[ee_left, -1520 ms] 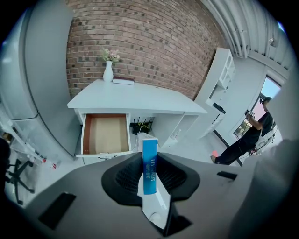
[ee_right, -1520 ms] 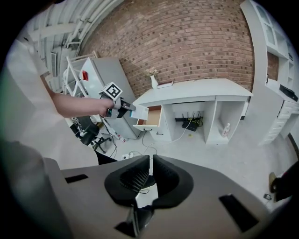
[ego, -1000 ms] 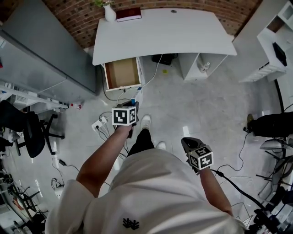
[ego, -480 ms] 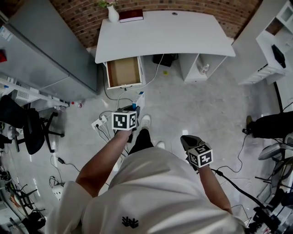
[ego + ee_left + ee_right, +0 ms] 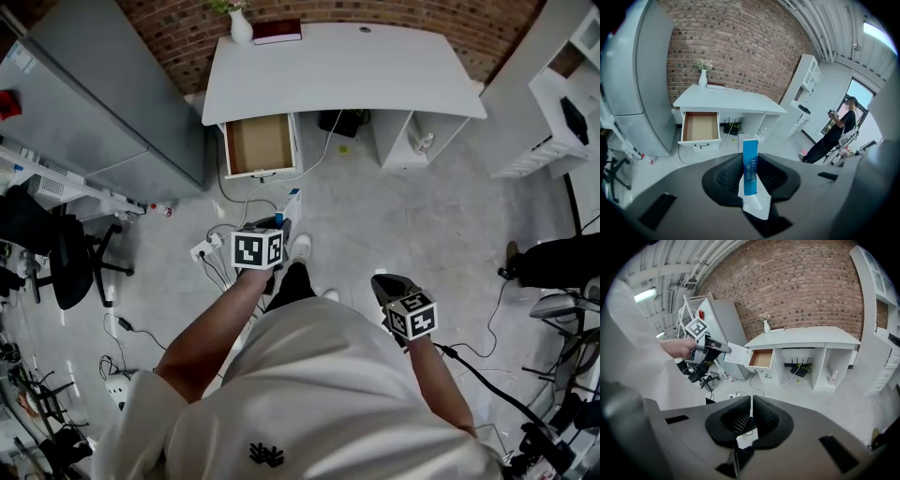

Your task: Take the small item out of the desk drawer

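My left gripper [image 5: 751,177] is shut on a small blue-and-white box [image 5: 750,165], held upright between its pads. In the head view this gripper [image 5: 278,228] hangs over the floor in front of the desk, and the box [image 5: 290,202] sticks out toward the open drawer [image 5: 261,145]. The drawer [image 5: 700,127] shows only its bare brown bottom. From the right gripper view the left gripper [image 5: 710,348] and the box [image 5: 738,354] appear at the left, with the drawer [image 5: 761,359] behind. My right gripper [image 5: 751,414] is shut with nothing in it, low at my right side [image 5: 386,287].
The white desk [image 5: 347,70] carries a vase [image 5: 241,26] and a dark red book [image 5: 277,32]. A grey cabinet [image 5: 94,103] stands at the left, with an office chair [image 5: 56,258] beside it. A power strip and cables [image 5: 208,249] lie on the floor. A person [image 5: 836,129] stands at the right by white shelves [image 5: 562,103].
The left gripper with the box has drifted a little back from the drawer, toward me. The right gripper has stayed where it was.
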Tool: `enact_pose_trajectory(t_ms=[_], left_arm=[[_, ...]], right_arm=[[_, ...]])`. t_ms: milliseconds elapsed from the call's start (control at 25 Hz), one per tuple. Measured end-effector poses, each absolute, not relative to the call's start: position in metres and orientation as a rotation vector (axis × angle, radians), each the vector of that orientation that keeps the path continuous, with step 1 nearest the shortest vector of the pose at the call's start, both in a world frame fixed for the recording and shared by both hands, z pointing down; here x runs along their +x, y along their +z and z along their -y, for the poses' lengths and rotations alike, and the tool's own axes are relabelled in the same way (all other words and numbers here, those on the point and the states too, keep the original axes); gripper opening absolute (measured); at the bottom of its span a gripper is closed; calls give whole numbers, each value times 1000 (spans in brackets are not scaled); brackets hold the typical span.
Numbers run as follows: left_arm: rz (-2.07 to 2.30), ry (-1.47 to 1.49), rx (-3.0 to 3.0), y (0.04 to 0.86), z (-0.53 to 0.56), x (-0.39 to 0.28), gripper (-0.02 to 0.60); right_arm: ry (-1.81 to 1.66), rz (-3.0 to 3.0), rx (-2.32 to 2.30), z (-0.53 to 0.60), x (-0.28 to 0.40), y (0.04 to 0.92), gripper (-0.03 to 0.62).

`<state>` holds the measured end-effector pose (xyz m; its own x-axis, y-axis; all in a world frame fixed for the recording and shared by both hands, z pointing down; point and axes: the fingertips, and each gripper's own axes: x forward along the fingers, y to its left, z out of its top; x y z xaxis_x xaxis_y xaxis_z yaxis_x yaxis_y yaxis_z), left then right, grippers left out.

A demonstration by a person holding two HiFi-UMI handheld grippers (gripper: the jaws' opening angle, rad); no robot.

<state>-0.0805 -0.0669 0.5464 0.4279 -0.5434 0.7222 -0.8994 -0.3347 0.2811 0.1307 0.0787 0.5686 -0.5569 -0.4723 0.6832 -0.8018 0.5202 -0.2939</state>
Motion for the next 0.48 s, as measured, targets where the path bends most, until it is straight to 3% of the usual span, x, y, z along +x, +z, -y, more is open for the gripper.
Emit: enact_pose_trajectory(t_ms=[480], left_arm=[[1211,692,2002,547,52,-86,98]], right_arm=[[809,2245,1022,-83,129,565,38]])
